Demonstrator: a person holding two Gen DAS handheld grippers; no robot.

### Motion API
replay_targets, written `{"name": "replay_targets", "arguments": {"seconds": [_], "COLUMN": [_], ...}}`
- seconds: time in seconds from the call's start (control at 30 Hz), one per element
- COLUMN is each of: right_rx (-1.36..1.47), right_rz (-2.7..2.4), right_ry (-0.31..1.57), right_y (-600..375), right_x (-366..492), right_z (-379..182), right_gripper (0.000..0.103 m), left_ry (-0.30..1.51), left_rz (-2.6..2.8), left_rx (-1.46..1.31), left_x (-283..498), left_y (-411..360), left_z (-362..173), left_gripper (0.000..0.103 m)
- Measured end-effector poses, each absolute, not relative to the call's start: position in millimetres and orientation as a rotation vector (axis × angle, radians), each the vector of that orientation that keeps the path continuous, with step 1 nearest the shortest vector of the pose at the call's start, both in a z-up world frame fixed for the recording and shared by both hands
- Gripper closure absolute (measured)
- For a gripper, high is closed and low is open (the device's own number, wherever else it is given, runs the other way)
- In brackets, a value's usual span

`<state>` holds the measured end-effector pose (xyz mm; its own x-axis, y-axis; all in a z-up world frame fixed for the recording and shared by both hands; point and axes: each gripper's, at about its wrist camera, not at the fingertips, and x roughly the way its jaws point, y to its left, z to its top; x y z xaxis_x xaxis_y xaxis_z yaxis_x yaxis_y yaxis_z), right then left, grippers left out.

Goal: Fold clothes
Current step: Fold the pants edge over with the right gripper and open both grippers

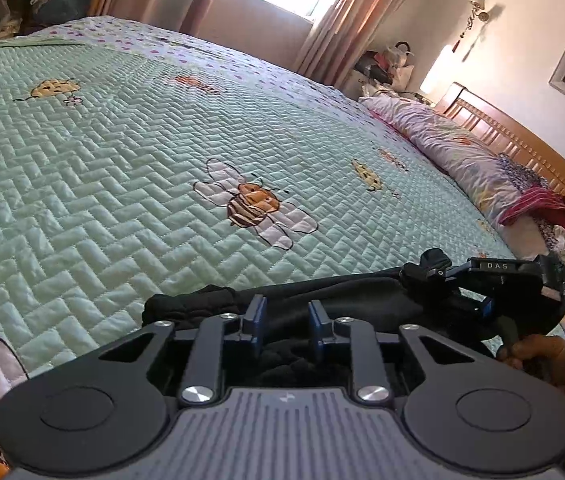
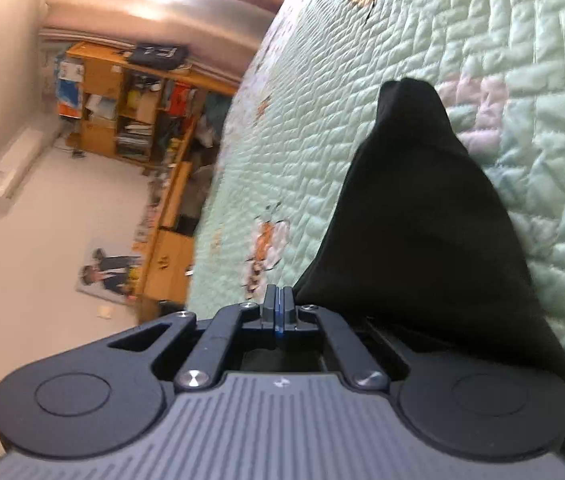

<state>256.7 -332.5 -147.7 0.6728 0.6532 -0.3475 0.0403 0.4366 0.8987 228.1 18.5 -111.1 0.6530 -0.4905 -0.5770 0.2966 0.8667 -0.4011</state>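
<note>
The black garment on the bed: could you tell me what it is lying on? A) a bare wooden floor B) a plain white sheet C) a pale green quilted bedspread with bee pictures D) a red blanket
C: the black garment rests on the pale green quilted bedspread with embroidered bees.

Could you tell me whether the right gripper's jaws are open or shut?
Shut: the right gripper shows its two fingers pressed together with nothing between them, beside the black garment.

Both tongs low, tilted downward.
Left tongs point(image 1: 284, 322): jaws a narrow gap apart, nothing pressed between the pads. Right tongs point(image 2: 278, 308): jaws fully together, rolled sideways. A hand point(image 1: 538, 356) grips the right tongs' handle.
</note>
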Motion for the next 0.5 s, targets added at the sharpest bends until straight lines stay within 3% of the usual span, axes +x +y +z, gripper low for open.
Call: {"name": "replay_targets", "arguments": {"seconds": [0.1,0.13,0.3,0.4,0.43,0.5], "right_rx": [1.003,0.981,0.930,0.926,0.924,0.949], "right_rz": [0.383,0.372,0.577,0.735,0.788,0.865], "right_ry": [0.711,0.684,0.611,0.651,0.664,0.692], "right_y": [-333,-335,-335,-323,-319,-315], "right_x": [249,244,188,146,133,110], "right_z": [-136,-130,-98,-101,-102,-113], "right_gripper": [0.102,0.093,0.082,0.073,0.072,0.070], "left_ry": [0.743,0.747,0.743,0.703,0.704,0.731], "left_rz": [-0.437,-0.433,-0.435,-0.430,-0.426,-0.411], "left_rx": [-0.227,-0.208,-0.154,-0.116,-0.096,-0.066], "left_x": [226,225,214,200,198,196], "left_y": [12,10,7,4,1,-1], "left_z": [-103,-100,-76,-52,-53,-63], "left_gripper": [0.078,0.076,0.066,0.040,0.025,0.026]}}
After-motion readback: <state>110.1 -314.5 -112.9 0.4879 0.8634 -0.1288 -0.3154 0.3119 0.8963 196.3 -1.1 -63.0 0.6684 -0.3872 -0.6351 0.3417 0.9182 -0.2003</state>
